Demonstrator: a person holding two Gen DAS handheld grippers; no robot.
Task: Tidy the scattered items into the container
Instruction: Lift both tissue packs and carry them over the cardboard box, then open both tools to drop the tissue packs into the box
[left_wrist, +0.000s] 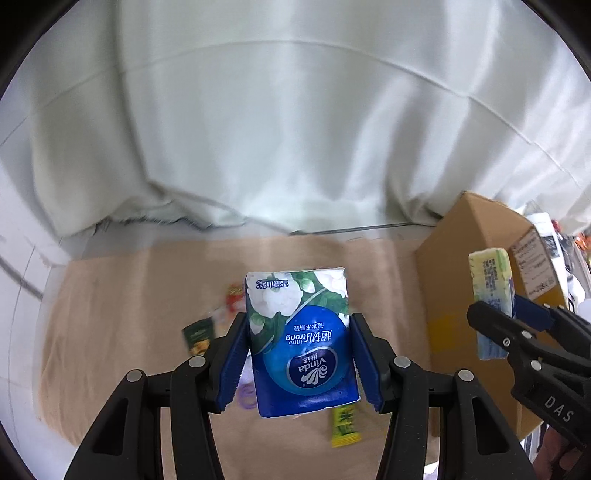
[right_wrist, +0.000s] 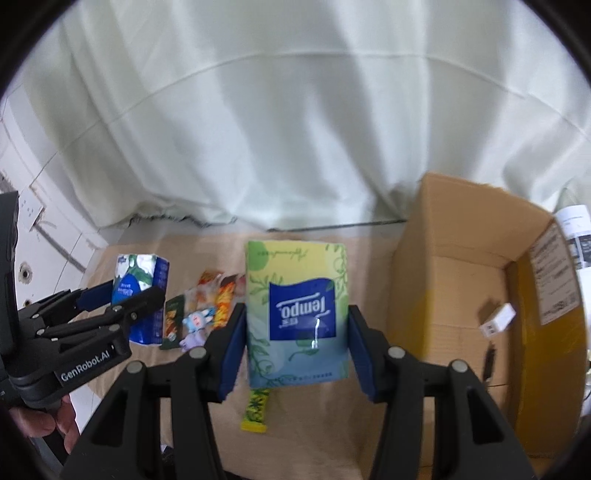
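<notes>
My left gripper (left_wrist: 300, 363) is shut on a blue Vinda tissue pack (left_wrist: 301, 339) with white flowers, held above the tan mat (left_wrist: 110, 314). My right gripper (right_wrist: 295, 345) is shut on a green and yellow Tempo tissue pack (right_wrist: 298, 314). Each gripper shows in the other's view: the right gripper (left_wrist: 517, 317) with its Tempo pack (left_wrist: 489, 284) at the right, the left gripper (right_wrist: 110, 299) with its Vinda pack (right_wrist: 142, 280) at the left. The open cardboard box (right_wrist: 443, 258) stands to the right.
Snack packets (right_wrist: 218, 295), a small doll figure (right_wrist: 197, 325) and a yellow-green sachet (right_wrist: 255, 410) lie on the mat. A small white box (right_wrist: 496, 320) and a dark item (right_wrist: 489, 363) sit inside the cardboard box. White cloth (right_wrist: 295, 110) hangs behind. A hand (right_wrist: 55, 424) holds the left gripper.
</notes>
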